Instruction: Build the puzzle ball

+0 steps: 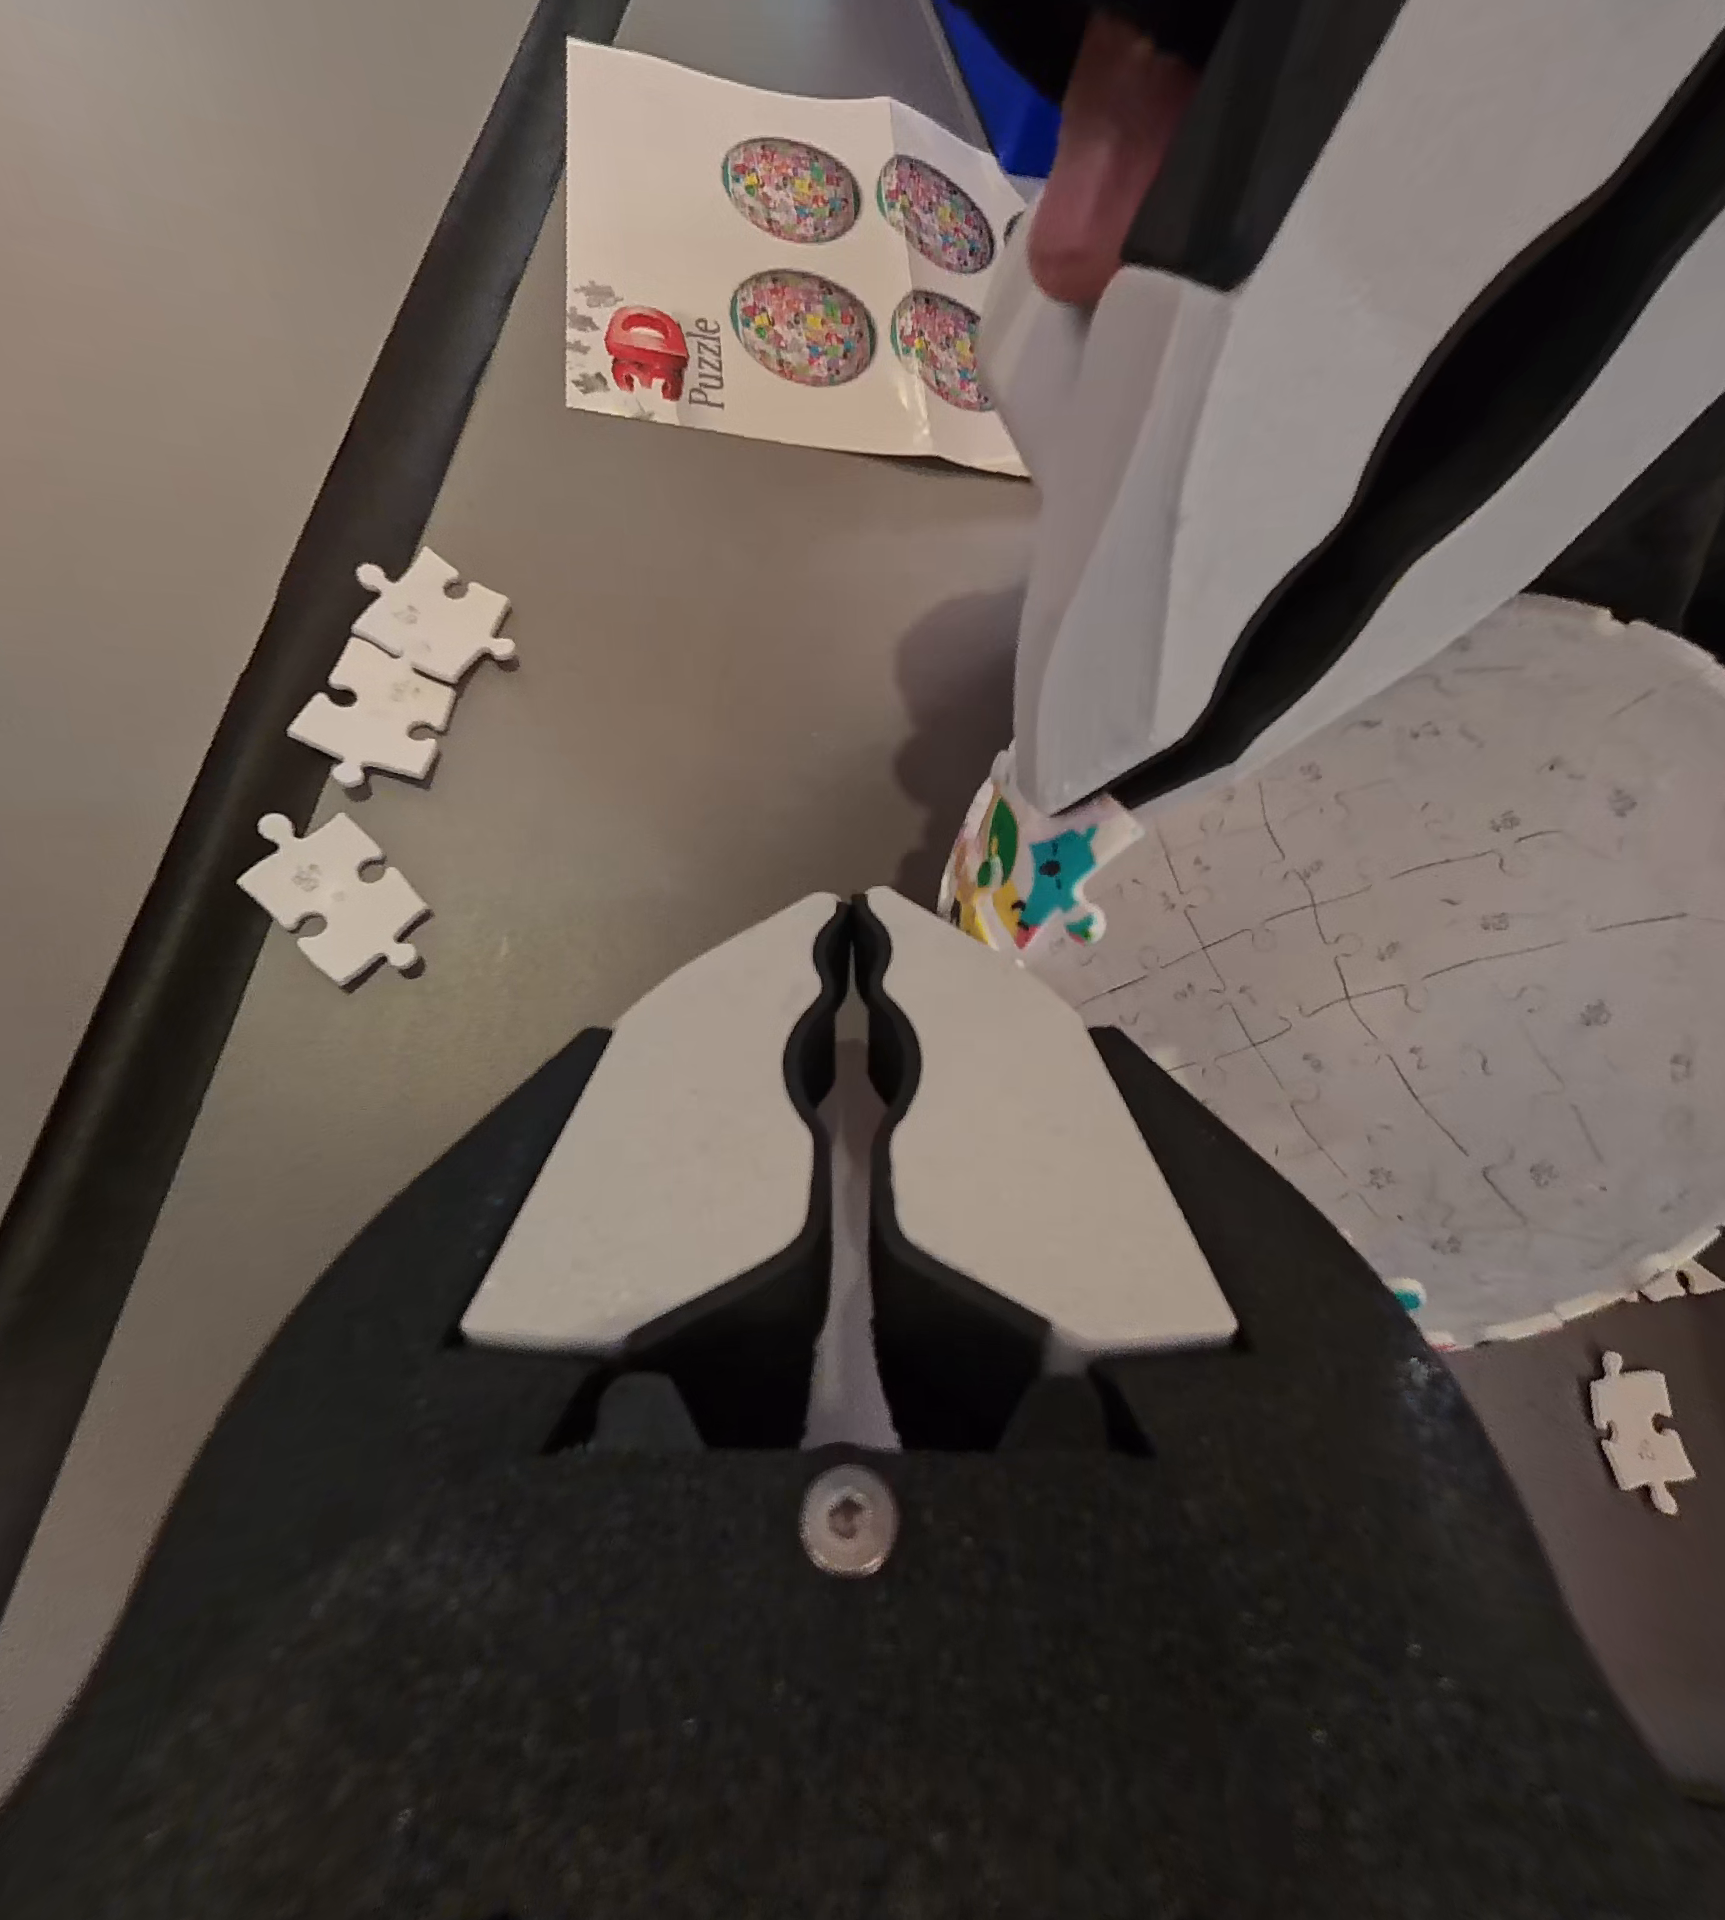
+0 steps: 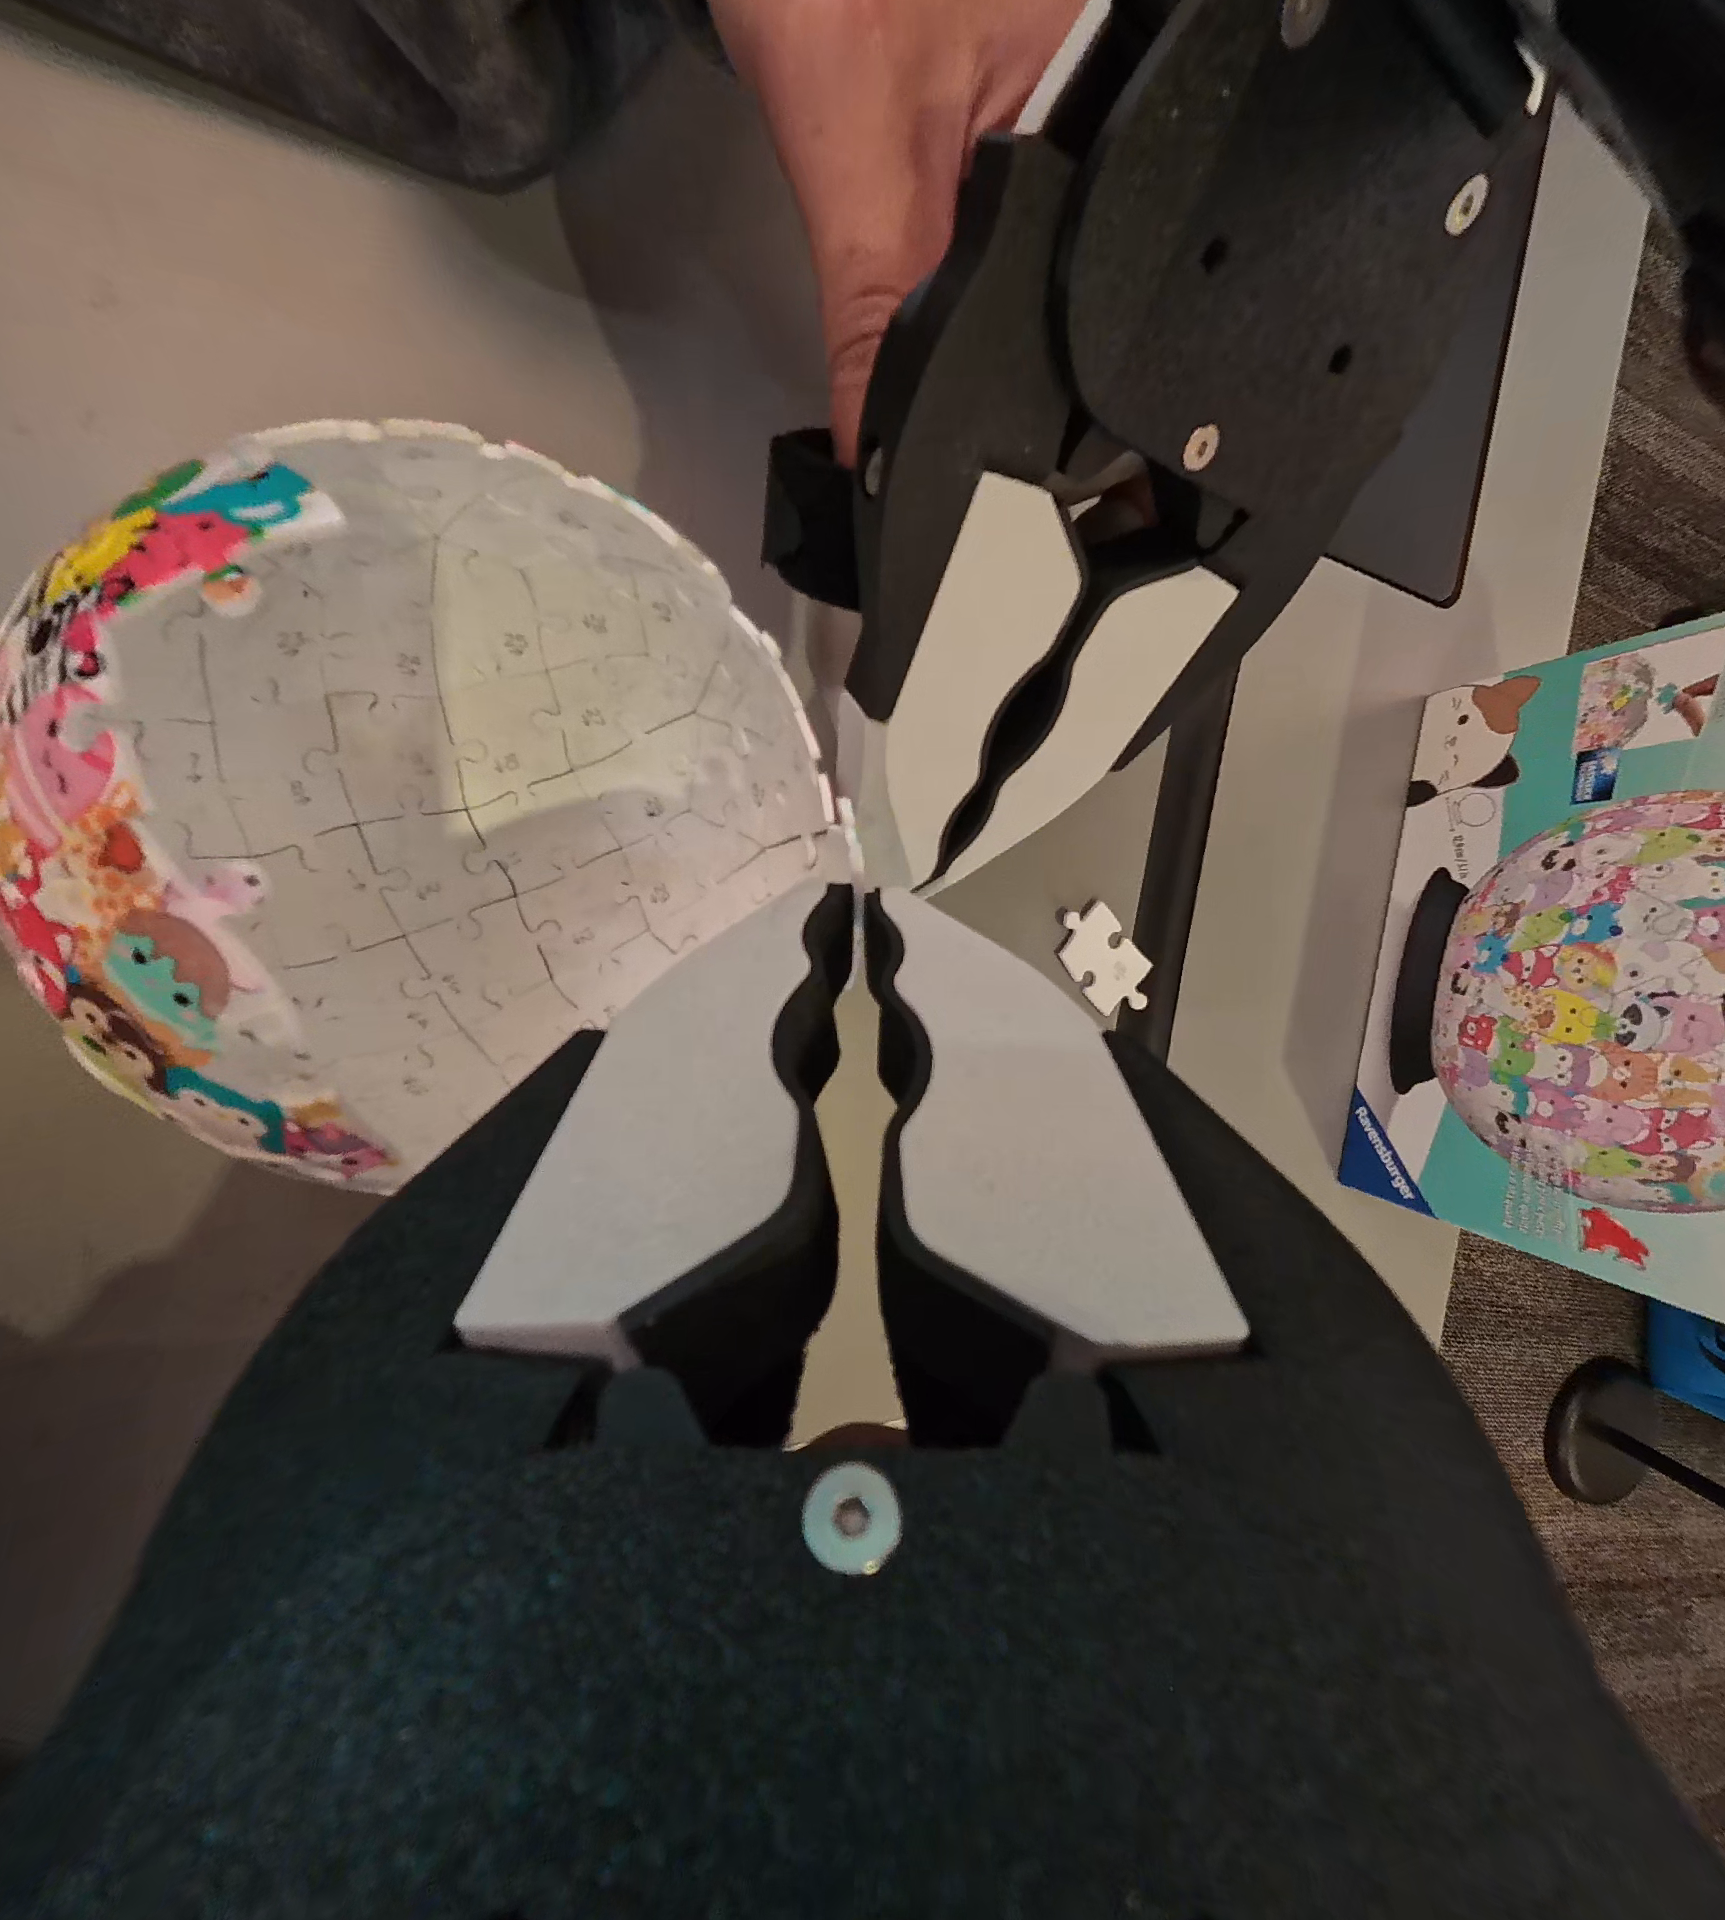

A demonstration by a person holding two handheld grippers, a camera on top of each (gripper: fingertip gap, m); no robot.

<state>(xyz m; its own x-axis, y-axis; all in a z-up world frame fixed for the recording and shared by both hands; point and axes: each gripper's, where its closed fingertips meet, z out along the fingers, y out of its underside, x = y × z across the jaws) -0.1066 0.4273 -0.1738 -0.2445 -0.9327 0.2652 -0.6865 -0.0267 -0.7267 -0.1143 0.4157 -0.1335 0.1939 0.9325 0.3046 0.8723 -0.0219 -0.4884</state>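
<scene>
Your ball (image 2: 401,810) is roughly half built, an open shell at nine o'clock of your right gripper (image 2: 856,902), whose jaws pinch its rim. Left gripper (image 1: 852,912) is clenched empty. Loose pieces (image 1: 375,764) lie on the counter (image 1: 712,644).

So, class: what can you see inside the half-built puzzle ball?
Inside the puzzle ball only the pale, numbered backs of joined pieces show. The right tool and left tool cover a bit of its rim.
</scene>
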